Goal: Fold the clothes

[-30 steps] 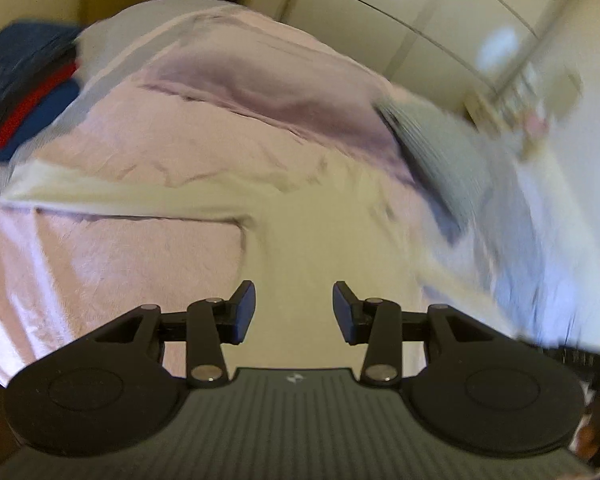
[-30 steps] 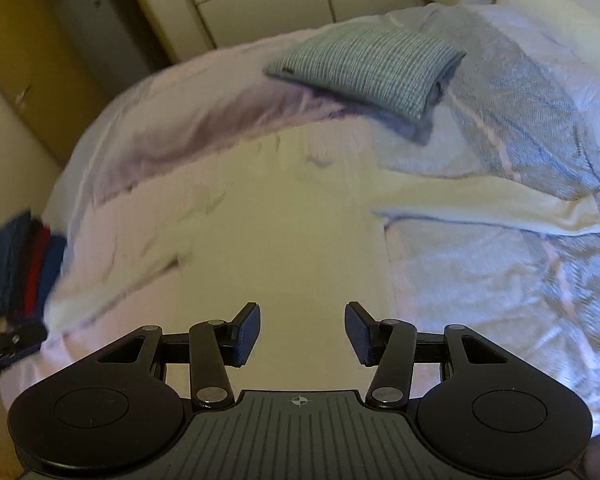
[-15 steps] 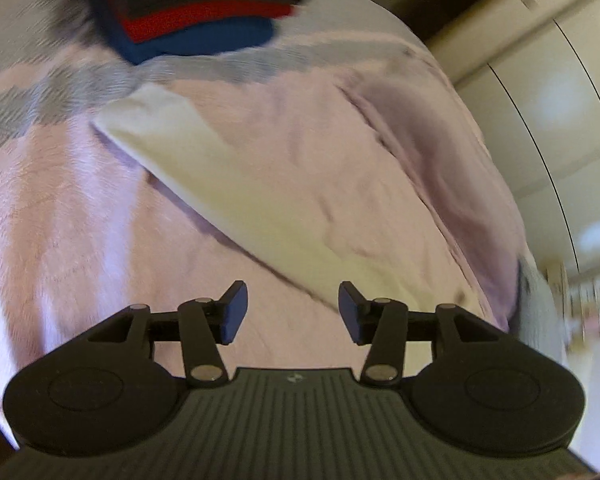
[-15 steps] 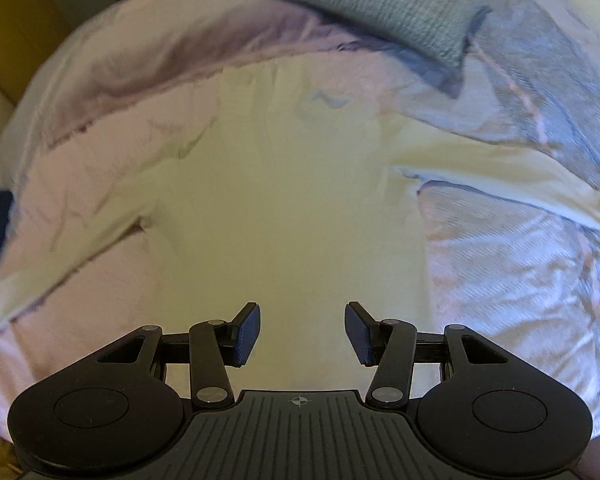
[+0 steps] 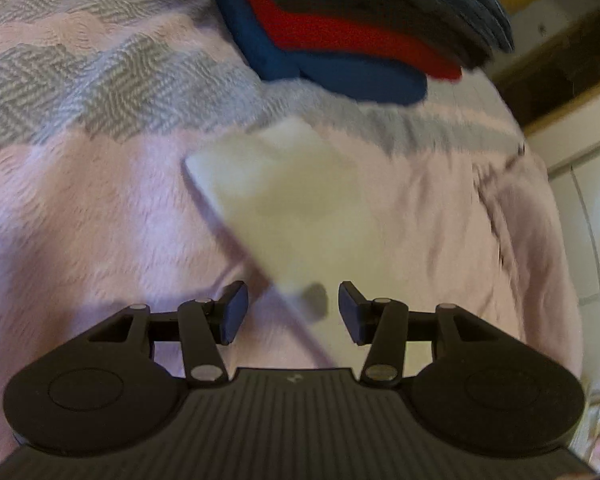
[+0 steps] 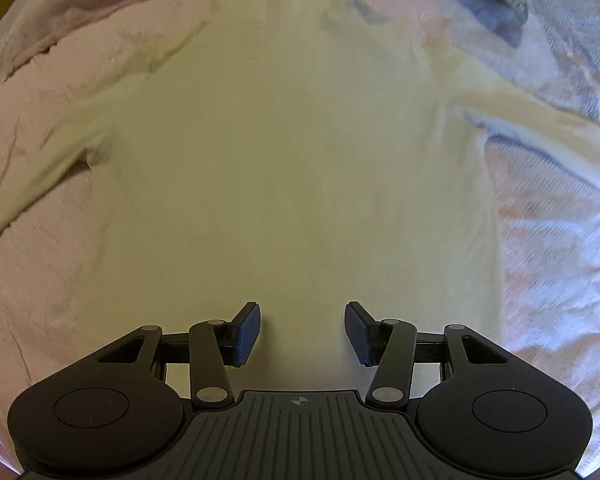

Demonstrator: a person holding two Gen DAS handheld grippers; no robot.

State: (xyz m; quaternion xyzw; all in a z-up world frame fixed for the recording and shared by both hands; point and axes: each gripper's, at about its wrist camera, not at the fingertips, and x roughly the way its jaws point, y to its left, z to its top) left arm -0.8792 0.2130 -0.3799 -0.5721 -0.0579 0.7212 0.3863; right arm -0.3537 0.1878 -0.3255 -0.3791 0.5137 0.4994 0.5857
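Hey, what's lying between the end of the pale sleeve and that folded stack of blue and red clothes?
Only bare bedspread, its grey zigzag band; the sleeve stops short of the stack. That shows in the left wrist view.

— What do we see under it all?
— A pink bedspread (image 5: 100,220) with grey herringbone bands (image 5: 60,80).
— And far right?
— We make out pale cabinet doors (image 5: 592,216), perhaps a wardrobe; it's blurred.

My left gripper (image 5: 291,312) hangs with jaws apart over the sleeve (image 5: 284,204), nothing between them. Sleeve lies flat on the blanket (image 5: 100,208); stack (image 5: 348,32) beyond it.
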